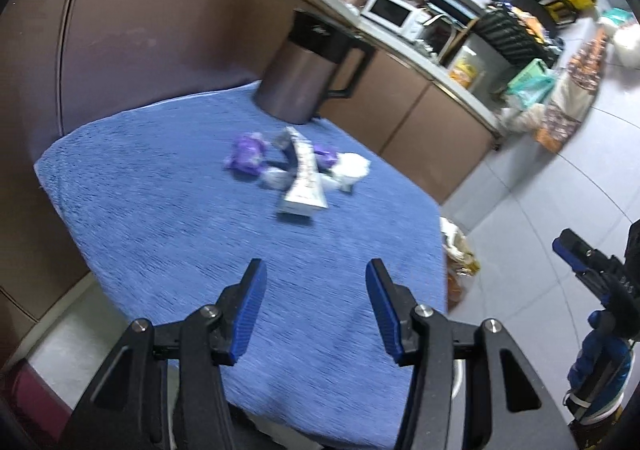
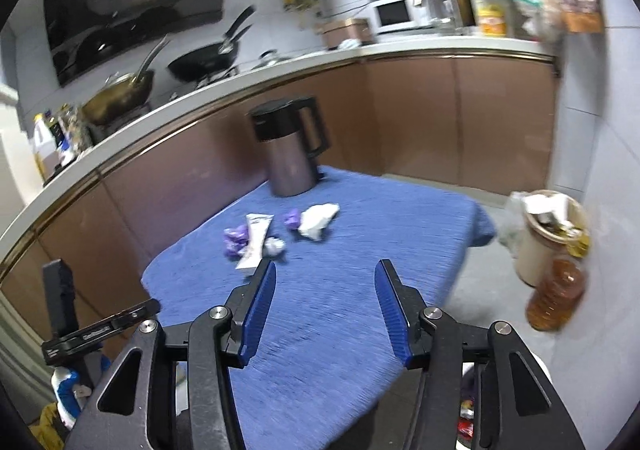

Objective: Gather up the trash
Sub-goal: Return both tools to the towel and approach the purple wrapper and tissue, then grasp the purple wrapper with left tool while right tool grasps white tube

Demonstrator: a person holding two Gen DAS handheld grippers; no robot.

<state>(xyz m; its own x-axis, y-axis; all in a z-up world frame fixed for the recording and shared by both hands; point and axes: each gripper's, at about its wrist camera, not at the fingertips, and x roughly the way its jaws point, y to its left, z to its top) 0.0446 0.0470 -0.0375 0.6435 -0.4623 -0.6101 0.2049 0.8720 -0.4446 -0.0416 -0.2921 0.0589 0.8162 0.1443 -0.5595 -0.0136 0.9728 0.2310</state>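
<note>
Trash lies in a small heap on the blue cloth table (image 1: 160,218) (image 2: 360,234): a flattened white tube (image 1: 303,178) (image 2: 255,240), purple wrappers (image 1: 248,156) (image 2: 234,240), a crumpled white tissue (image 1: 352,168) (image 2: 318,220) and a small silvery wad (image 2: 274,246). My left gripper (image 1: 316,270) hangs open over the near part of the cloth, well short of the heap, nothing between its blue pads. My right gripper (image 2: 326,270) is open too, its jaws just finishing widening, empty, with the tube just beyond its left fingertip (image 2: 269,270). The right gripper (image 1: 588,262) shows at the left view's right edge.
A dark kettle (image 1: 308,74) (image 2: 290,150) stands at the table's far side. A full beige trash bin (image 2: 548,234) sits on the floor to the right of the table, with an amber bottle (image 2: 556,298) beside it. Brown cabinets and a cluttered counter (image 2: 280,66) run behind.
</note>
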